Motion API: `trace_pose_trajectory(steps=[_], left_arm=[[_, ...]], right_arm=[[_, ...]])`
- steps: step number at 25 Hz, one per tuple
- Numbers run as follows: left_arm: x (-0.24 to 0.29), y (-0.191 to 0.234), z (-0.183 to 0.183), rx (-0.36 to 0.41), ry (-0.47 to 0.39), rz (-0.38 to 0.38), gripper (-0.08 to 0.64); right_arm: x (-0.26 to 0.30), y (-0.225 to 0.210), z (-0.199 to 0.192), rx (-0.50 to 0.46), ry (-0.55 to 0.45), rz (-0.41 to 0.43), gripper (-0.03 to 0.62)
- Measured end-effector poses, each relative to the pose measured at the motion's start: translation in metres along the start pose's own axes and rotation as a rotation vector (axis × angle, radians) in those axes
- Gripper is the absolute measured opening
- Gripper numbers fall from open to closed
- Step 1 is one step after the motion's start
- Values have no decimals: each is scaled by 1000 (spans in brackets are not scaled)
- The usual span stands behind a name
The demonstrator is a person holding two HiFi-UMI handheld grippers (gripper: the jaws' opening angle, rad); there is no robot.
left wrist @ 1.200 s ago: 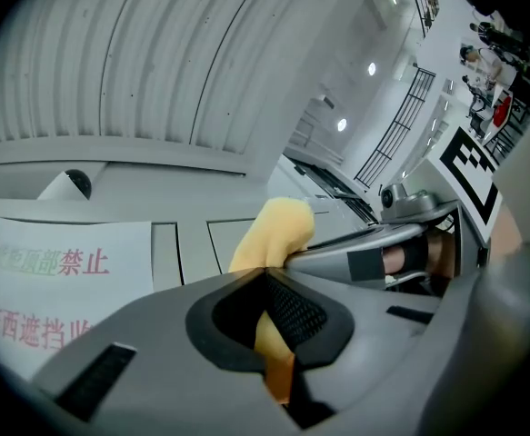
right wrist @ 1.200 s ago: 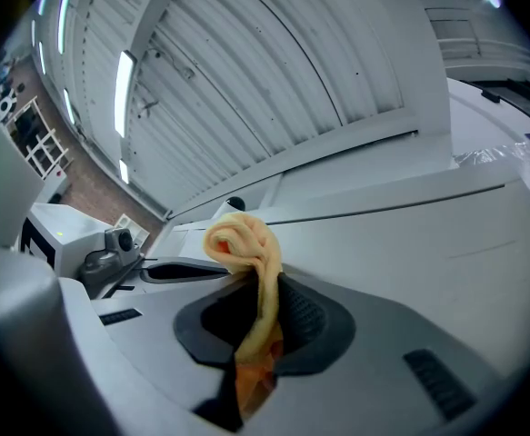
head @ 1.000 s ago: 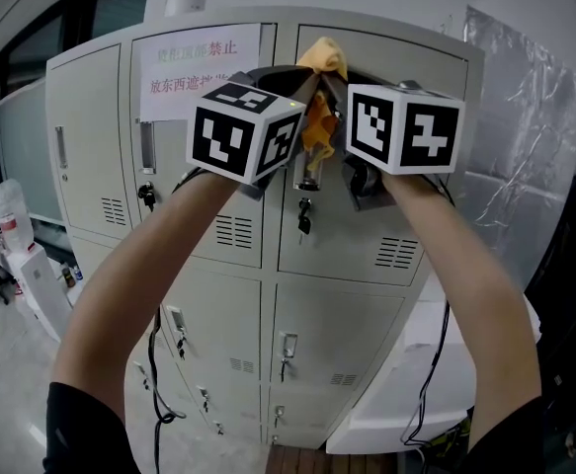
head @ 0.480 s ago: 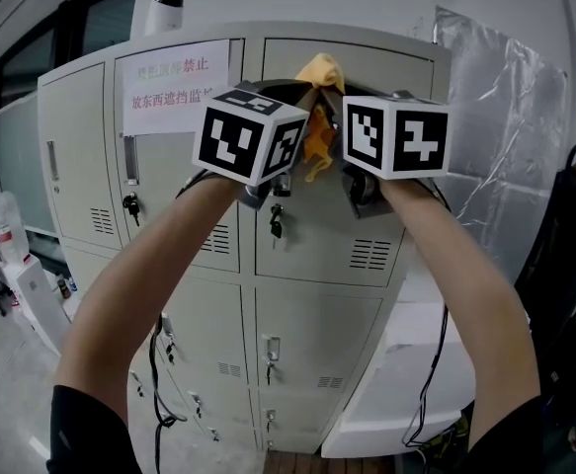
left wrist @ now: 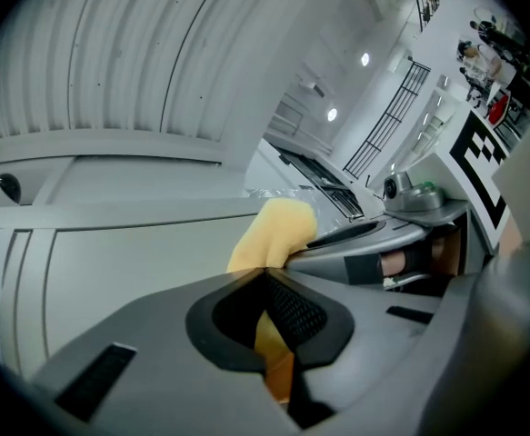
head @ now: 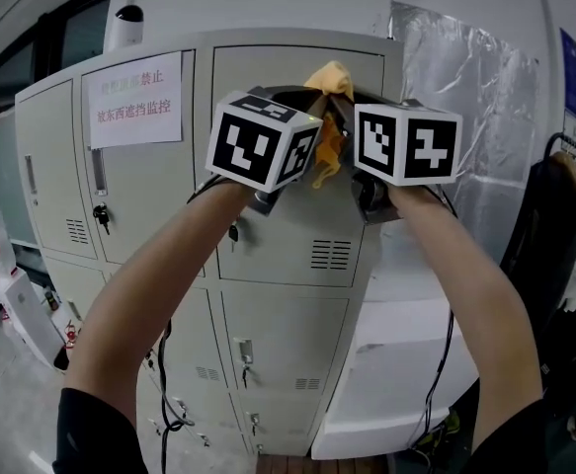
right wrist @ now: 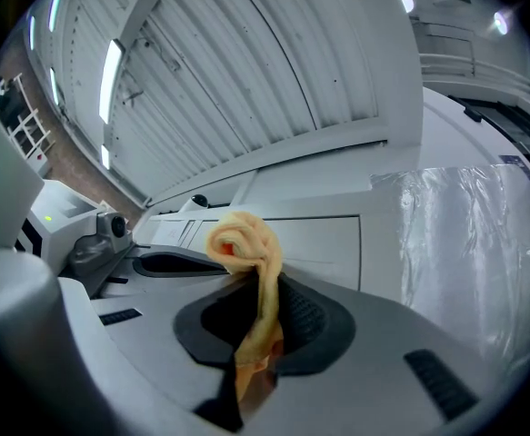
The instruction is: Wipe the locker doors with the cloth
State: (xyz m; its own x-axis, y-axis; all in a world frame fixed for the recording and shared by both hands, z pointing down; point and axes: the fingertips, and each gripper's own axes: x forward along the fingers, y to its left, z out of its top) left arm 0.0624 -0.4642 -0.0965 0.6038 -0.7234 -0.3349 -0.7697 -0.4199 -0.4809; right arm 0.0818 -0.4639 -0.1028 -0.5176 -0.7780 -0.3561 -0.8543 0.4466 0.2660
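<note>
An orange-yellow cloth [head: 329,75] is bunched between my two grippers, high up by the top edge of the grey locker cabinet [head: 297,235]. My left gripper [head: 309,95] and right gripper [head: 351,99] sit side by side, their marker cubes facing me. In the left gripper view the jaws [left wrist: 269,275] are shut on the cloth [left wrist: 278,230], which bulges out above them. In the right gripper view the jaws [right wrist: 261,309] are also shut on a twisted strand of the cloth [right wrist: 245,242]. Whether the cloth touches the door is hidden behind the cubes.
A paper notice [head: 131,97] is taped to the upper left door. Keys [head: 100,215] hang from the locks. A dome camera [head: 124,23] stands on the cabinet top. Silver foil sheeting [head: 465,77] hangs at the right, above a white unit [head: 406,363]. Cables [head: 159,363] trail down.
Both grippers, still holding the cloth together, have shifted rightward along the top of the lockers; the notice and left doors have slid towards the left of the head view.
</note>
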Motion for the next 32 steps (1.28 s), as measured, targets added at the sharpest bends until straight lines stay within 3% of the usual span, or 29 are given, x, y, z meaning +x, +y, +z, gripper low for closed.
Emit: trace_pose_trajectory(steps=[14, 27, 32], left_arm=[[44, -60, 13, 33, -20, -59, 18], [45, -65, 13, 43, -32, -74, 18], [31, -61, 18, -18, -70, -112, 18]], right_arm=[[-39, -64, -8, 7, 13, -64, 72], [-42, -68, -10, 41, 1, -67, 72], [-47, -52, -1, 42, -46, -51, 72]])
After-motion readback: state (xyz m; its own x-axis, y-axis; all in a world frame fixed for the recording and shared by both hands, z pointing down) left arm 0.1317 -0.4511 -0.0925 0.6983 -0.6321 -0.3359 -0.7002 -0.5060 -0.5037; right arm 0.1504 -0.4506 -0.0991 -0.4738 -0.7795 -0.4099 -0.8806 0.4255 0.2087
